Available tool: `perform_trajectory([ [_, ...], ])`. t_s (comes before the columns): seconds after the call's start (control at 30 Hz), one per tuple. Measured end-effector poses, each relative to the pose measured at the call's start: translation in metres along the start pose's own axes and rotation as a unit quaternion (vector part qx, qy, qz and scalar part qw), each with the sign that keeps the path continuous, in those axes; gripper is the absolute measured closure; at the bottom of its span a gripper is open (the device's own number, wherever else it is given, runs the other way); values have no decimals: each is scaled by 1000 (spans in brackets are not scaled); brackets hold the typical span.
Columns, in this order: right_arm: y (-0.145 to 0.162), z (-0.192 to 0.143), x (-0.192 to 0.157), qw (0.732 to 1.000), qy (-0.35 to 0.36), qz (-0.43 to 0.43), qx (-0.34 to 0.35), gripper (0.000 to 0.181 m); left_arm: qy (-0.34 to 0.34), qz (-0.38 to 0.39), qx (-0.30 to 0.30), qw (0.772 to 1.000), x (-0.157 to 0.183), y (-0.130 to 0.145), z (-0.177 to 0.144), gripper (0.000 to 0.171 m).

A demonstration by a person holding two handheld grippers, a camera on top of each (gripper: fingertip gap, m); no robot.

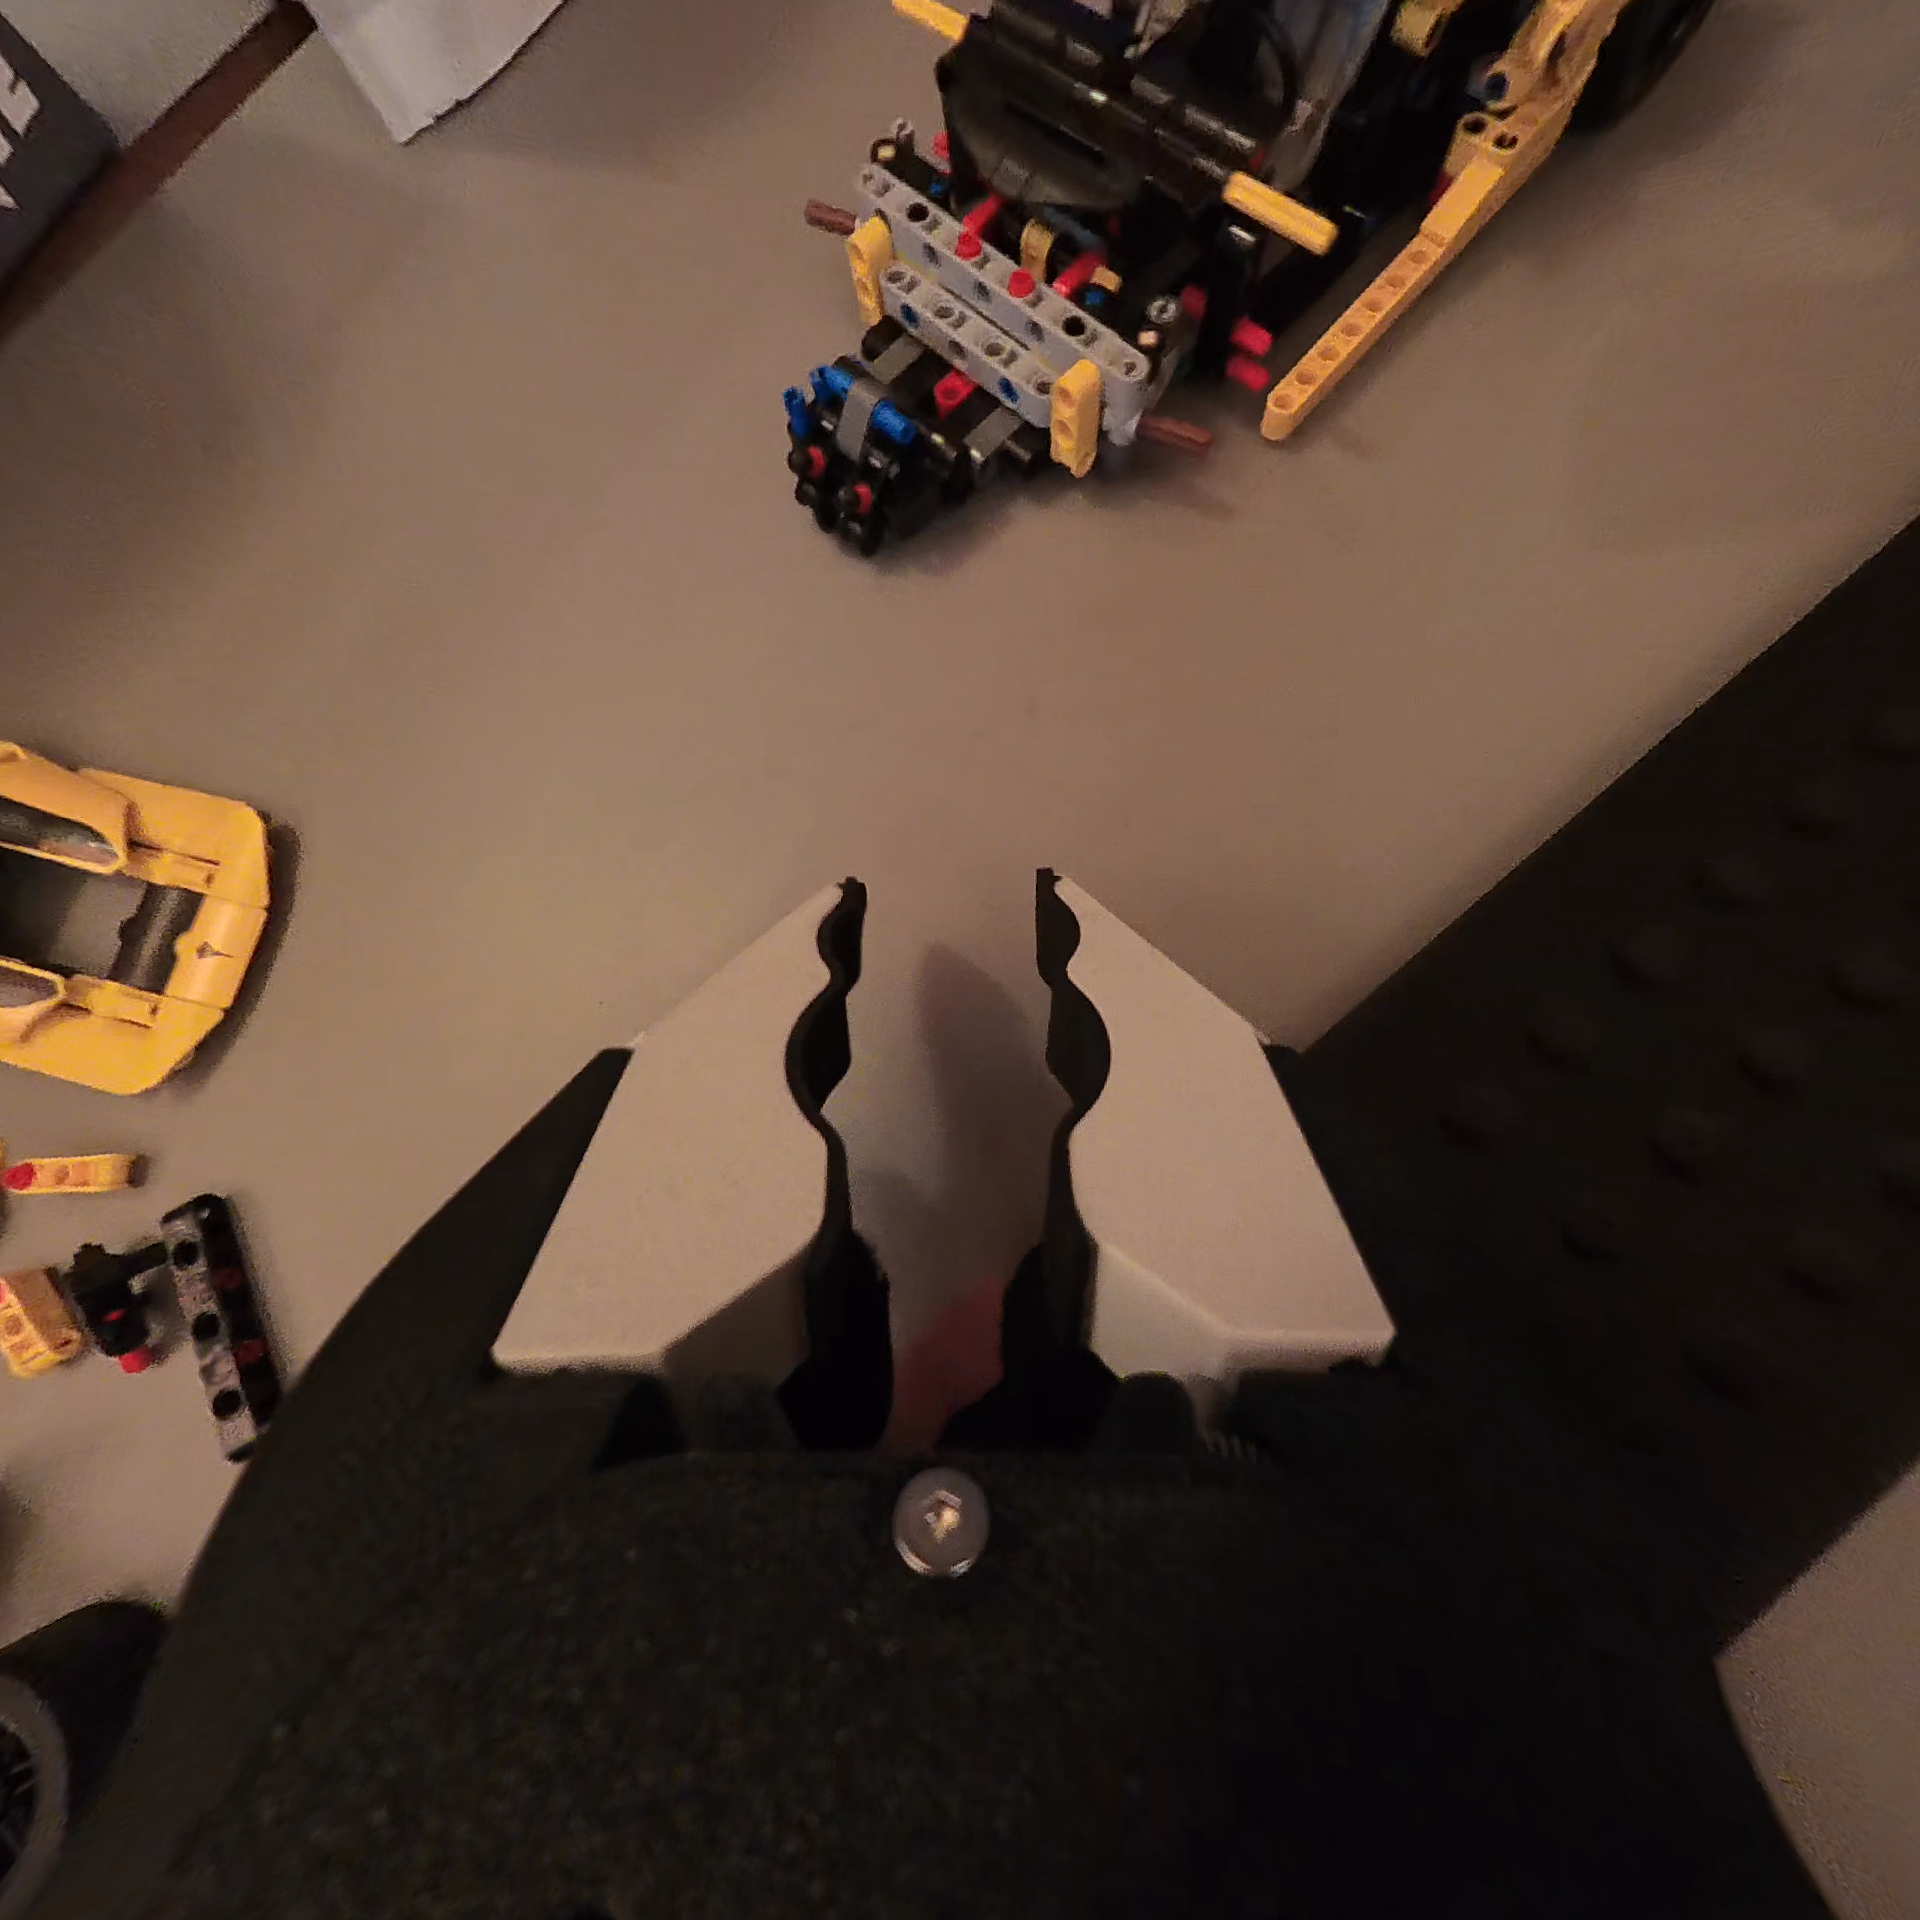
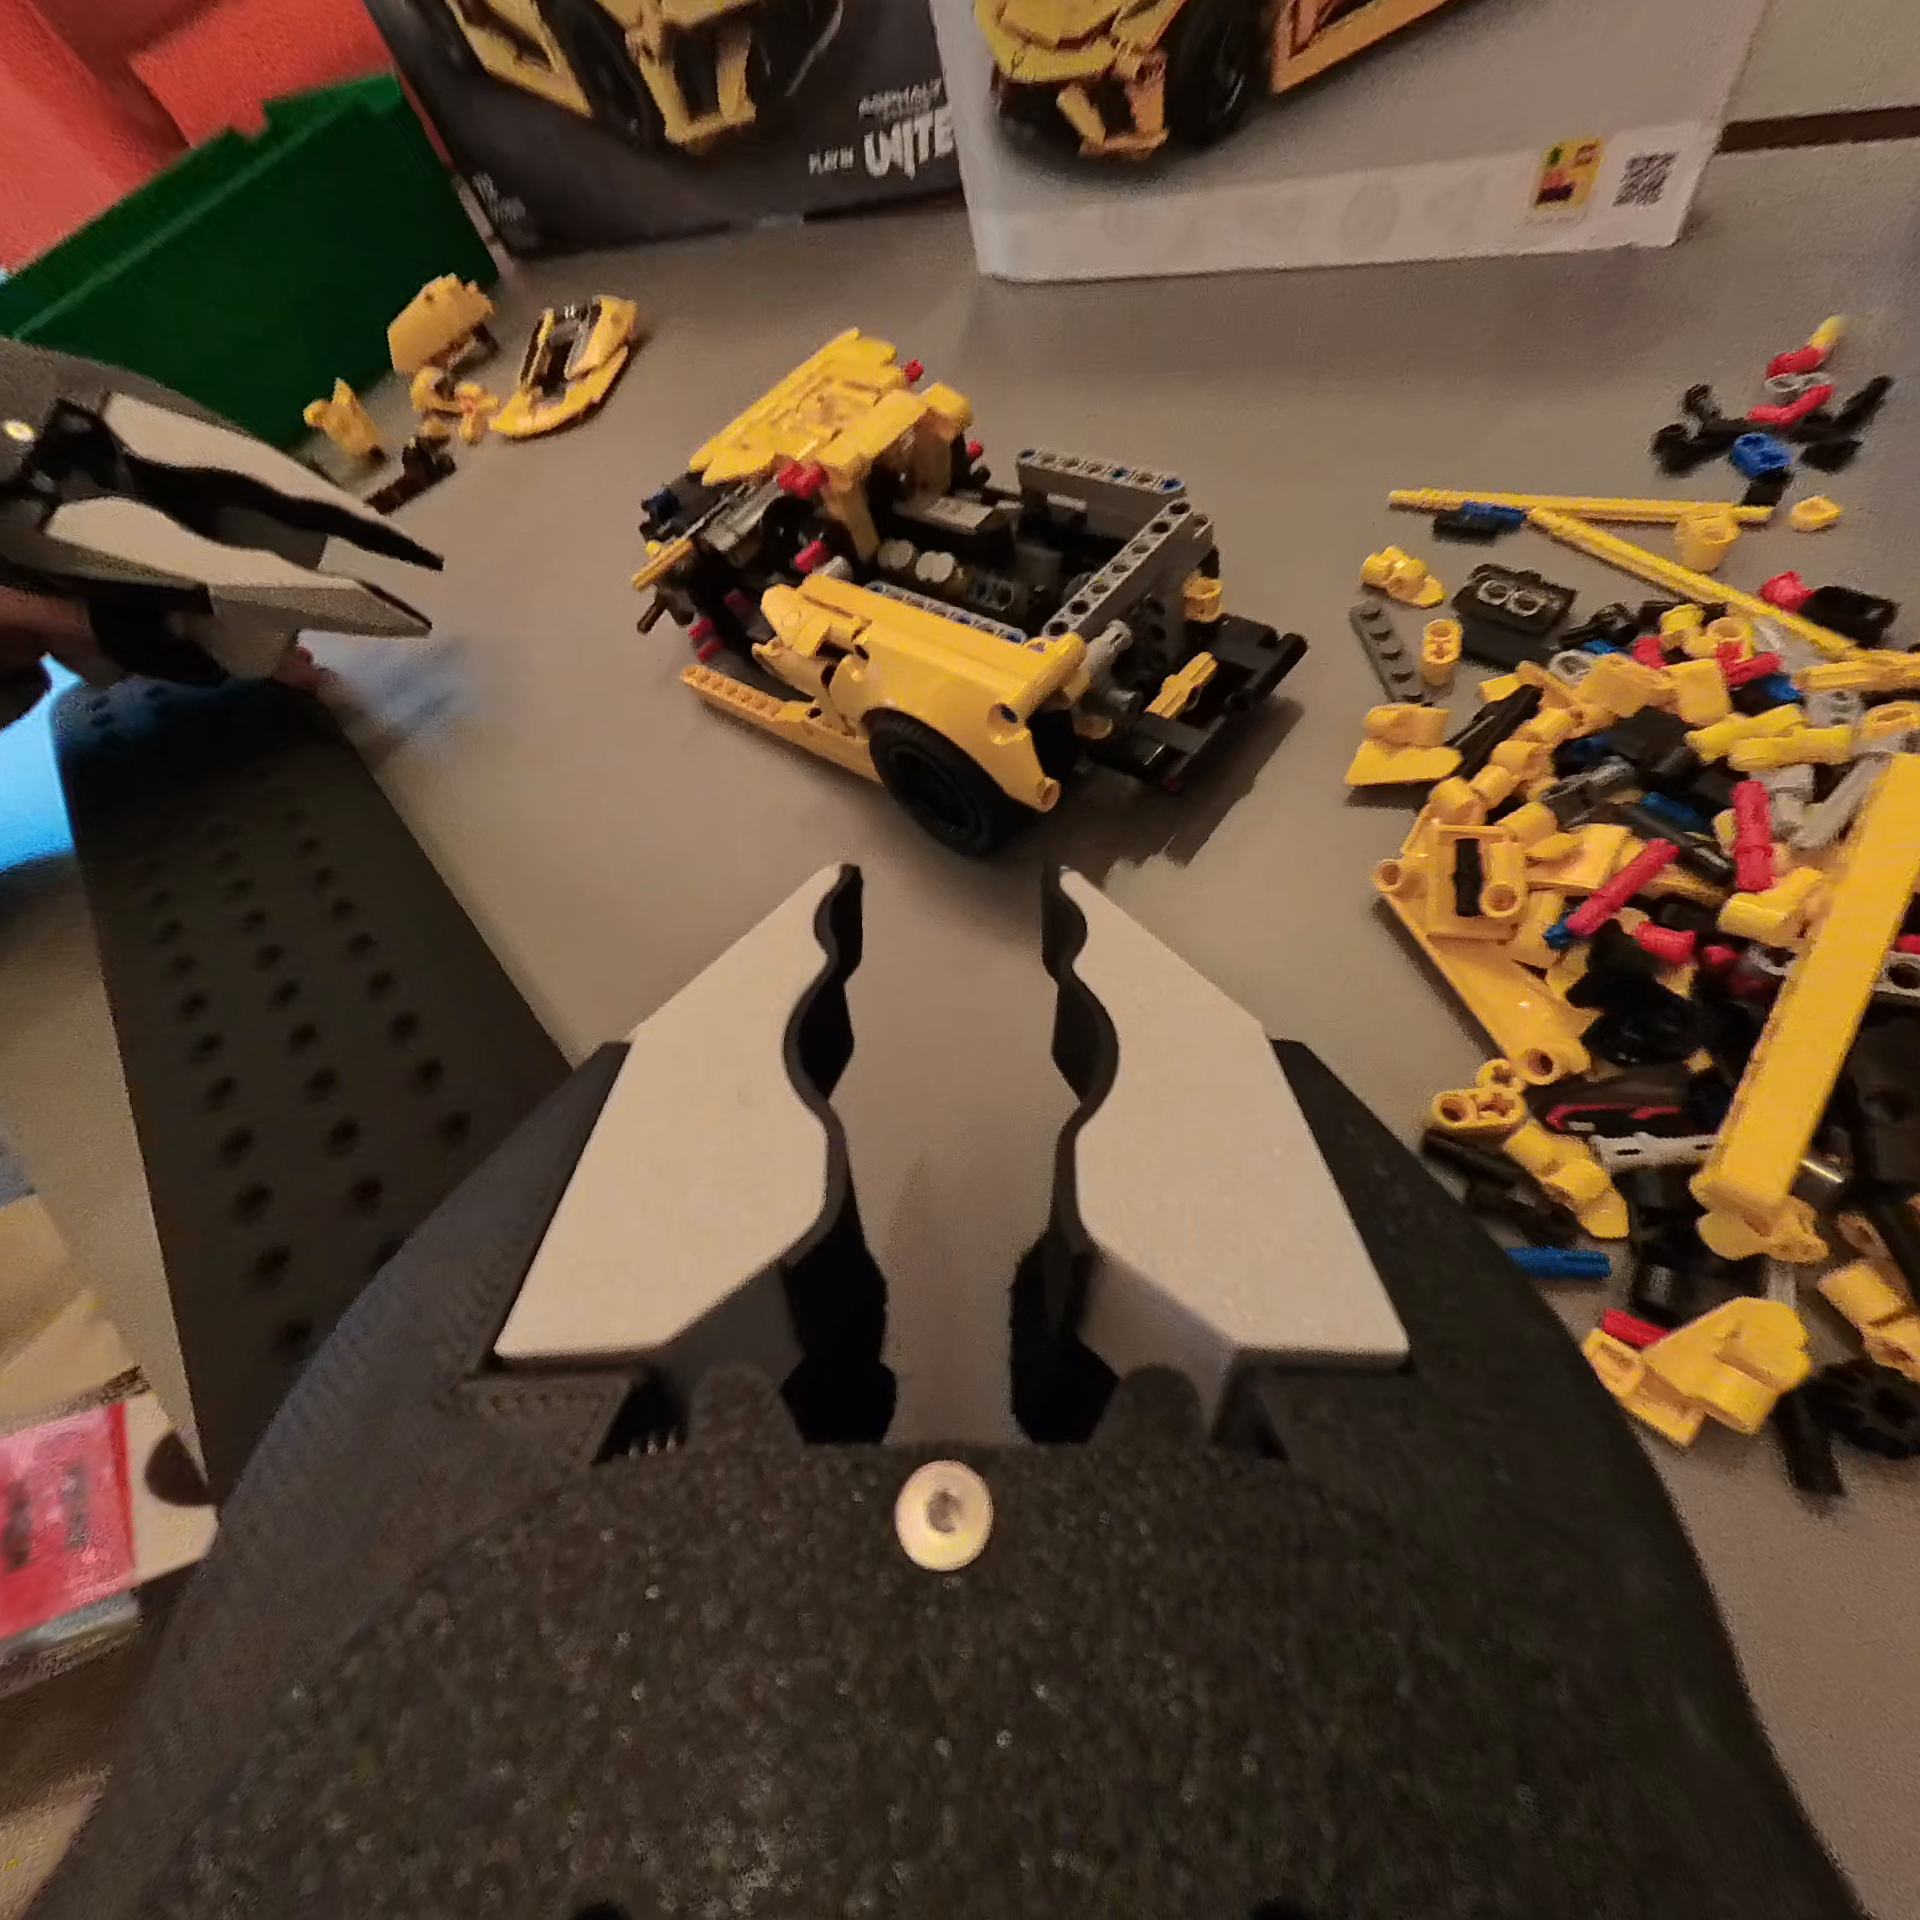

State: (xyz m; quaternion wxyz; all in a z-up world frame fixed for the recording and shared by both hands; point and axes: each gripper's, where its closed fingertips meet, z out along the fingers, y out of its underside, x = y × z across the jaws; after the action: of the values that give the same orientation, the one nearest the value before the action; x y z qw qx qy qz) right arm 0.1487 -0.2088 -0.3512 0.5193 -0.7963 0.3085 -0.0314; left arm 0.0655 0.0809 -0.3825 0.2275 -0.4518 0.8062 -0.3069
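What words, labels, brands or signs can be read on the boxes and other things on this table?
I do not quote writing; here is where it stands.
dark box: white lettering near its lower right edge.
white box: a small coloured logo and a square code at its right corner.
red packet: dark print, too blurred to read.
box corner, left wrist view: white letter fragments, cut off by the frame.

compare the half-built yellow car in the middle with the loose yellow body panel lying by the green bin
The half-built car stands on a wheel with its grey and black frame exposed; the body panel lies flat on the table, a mostly yellow shell. The car is far larger and made of many joined parts; the panel is one small sub-assembly. Both are yellow brick builds, and neither hand-held gripper touches them.
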Motion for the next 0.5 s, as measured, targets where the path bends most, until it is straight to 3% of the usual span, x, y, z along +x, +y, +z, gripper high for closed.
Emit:
perform_trajectory([
  [0.1,9,4,-7,999,-19,-9,-30,146,19,-28,-13,999,22,18,-4,140],
  [0.13,11,3,-9,999,-23,-13,-34,145,-3,-41,-20,999,22,28,-7,142],
  [0.23,14,0,-18,998,-39,-24,-36,149,-66,-42,42,996,25,21,-34,149],
  [0.33,18,0,-27,997,-52,-37,-43,148,-73,-80,18,994,44,46,-37,147],
  [0.4,18,-1,-29,997,-46,-51,-40,151,-162,-32,49,985,34,39,-49,148],
  [0.5,22,1,-27,996,-34,-58,-51,150,-218,17,75,973,30,29,-53,152],
])
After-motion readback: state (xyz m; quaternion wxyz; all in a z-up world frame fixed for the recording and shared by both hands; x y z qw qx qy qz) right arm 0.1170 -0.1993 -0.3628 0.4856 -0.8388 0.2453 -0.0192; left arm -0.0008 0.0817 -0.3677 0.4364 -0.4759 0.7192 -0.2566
